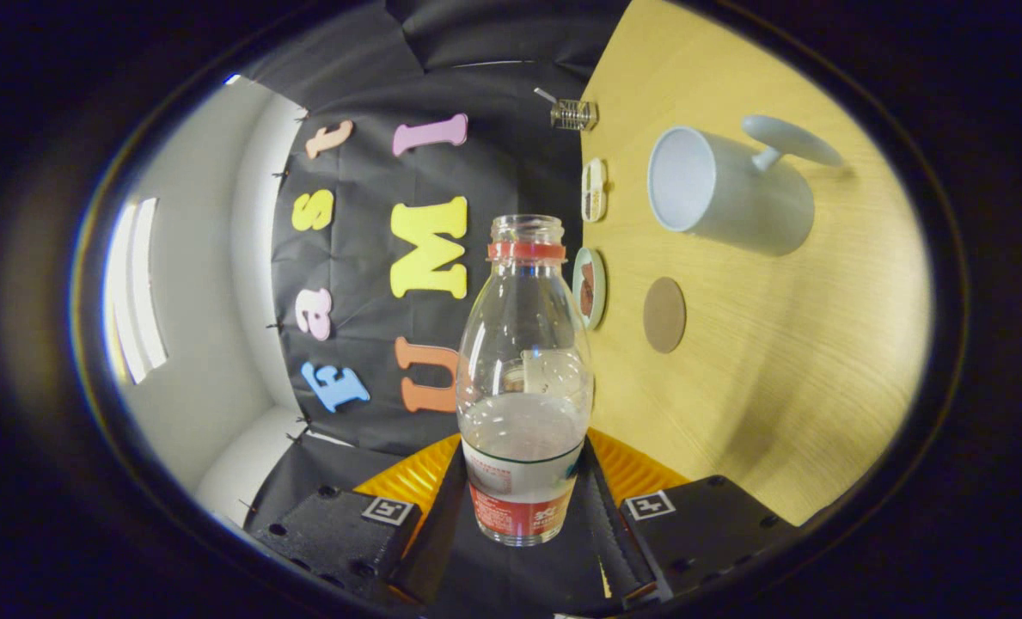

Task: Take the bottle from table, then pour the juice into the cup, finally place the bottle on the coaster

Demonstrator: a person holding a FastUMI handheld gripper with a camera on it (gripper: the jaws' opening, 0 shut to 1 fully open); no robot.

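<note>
The claw [523, 499] has its two fingers pressed against either side of a clear plastic juice bottle [523, 378], gripping it low down around the labelled part of the body. The bottle has no cap on; its open mouth and the red ring under it point away from the claw, and a cloudy pale liquid fills roughly the lower third. The whole view is rolled sideways, so the wooden table [777, 361] stands like a wall off to one side of the bottle rather than under it.

Beyond the fingers, out on that table, a white mug [725, 193] sits with its open mouth facing the bottle's side and its handle pointing away. Nearer the claw than the mug, a round brown coaster [664, 315] lies flat on the wood, apart from both. A small round dish [590, 287] sits just beside the bottle's shoulder at the table's edge.
</note>
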